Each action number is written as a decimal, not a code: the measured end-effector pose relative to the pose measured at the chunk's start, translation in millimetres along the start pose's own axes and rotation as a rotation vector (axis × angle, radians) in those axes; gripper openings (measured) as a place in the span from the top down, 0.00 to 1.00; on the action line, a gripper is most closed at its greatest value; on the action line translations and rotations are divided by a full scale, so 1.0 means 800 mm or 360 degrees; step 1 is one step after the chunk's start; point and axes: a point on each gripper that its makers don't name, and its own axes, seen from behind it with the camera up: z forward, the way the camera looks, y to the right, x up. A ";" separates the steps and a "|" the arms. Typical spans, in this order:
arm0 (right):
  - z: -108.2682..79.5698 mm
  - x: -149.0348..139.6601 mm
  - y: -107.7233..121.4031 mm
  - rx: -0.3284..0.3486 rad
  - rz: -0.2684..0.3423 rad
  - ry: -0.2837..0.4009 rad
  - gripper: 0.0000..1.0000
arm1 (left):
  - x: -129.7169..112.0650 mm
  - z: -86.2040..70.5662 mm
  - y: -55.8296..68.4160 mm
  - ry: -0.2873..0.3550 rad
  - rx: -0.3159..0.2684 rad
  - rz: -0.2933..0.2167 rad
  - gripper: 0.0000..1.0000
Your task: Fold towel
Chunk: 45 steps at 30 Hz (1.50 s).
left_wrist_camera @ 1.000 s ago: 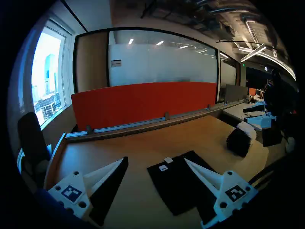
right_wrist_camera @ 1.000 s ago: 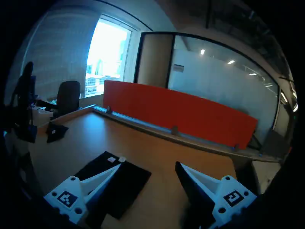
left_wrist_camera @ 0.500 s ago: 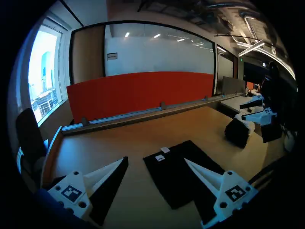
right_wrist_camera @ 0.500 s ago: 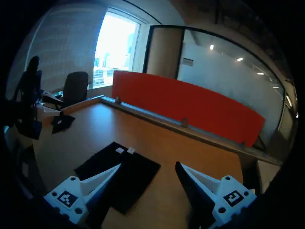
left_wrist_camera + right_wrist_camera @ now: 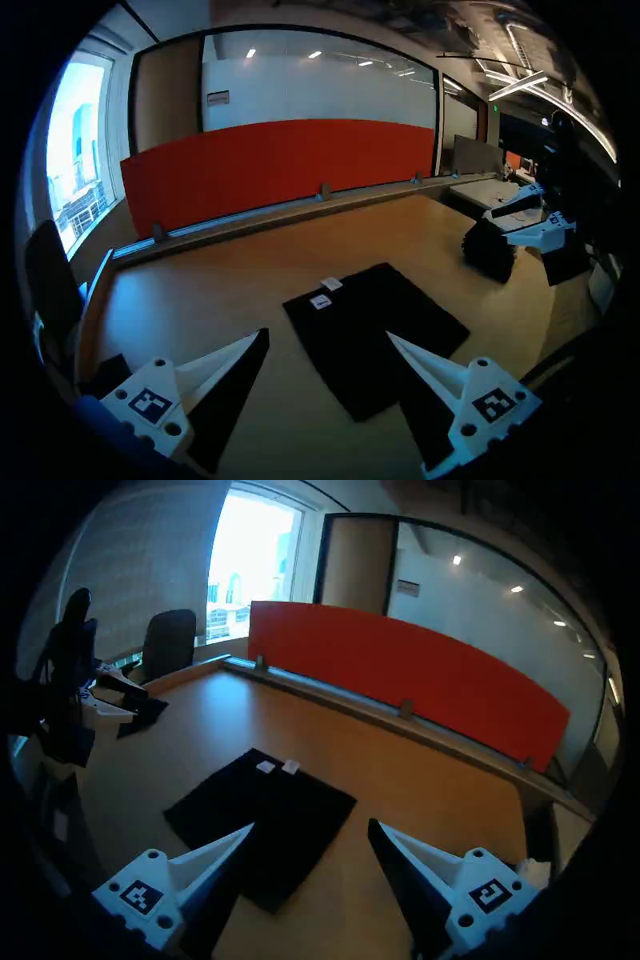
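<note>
Towel [image 5: 376,316] flat, left claw [image 5: 326,333], right claw [image 5: 311,824] agape

Both gripper views look forward and down from above the desk [image 5: 240,280]; each frames the black towel [image 5: 376,320] near centre, the red partition [image 5: 280,160] across its upper half.

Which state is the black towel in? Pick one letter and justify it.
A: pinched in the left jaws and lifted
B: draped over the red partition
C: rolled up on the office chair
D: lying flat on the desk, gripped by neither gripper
D: the black towel lies spread flat on the wooden desk, while the left gripper and the right gripper both have their jaws open and grip nothing.
</note>
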 end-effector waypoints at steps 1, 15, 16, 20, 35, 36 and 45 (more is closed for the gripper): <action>0.003 -0.006 -0.002 0.0005 0.0002 -0.0014 0.00 | -0.006 0.003 0.002 -0.0016 -0.0007 0.0003 0.02; 0.037 -0.072 -0.021 0.0074 0.0030 -0.0147 0.00 | -0.081 0.047 0.022 -0.0201 -0.0098 0.0070 0.03; 0.039 -0.078 -0.023 0.0081 0.0028 -0.0156 0.00 | -0.086 0.050 0.023 -0.0211 -0.0106 0.0071 0.03; 0.046 -0.099 -0.030 0.0102 0.0020 -0.0189 0.00 | -0.103 0.060 0.029 -0.0250 -0.0133 0.0069 0.03; 0.068 -0.166 -0.047 0.0155 0.0006 -0.0317 0.00 | -0.174 0.085 0.049 -0.0423 -0.0210 0.0118 0.03; 0.069 -0.171 -0.048 0.0158 0.0004 -0.0327 0.00 | -0.179 0.086 0.051 -0.0435 -0.0214 0.0118 0.03; 0.073 -0.218 -0.057 0.0183 -0.0016 -0.0422 0.00 | -0.225 0.094 0.061 -0.0545 -0.0243 0.0124 0.03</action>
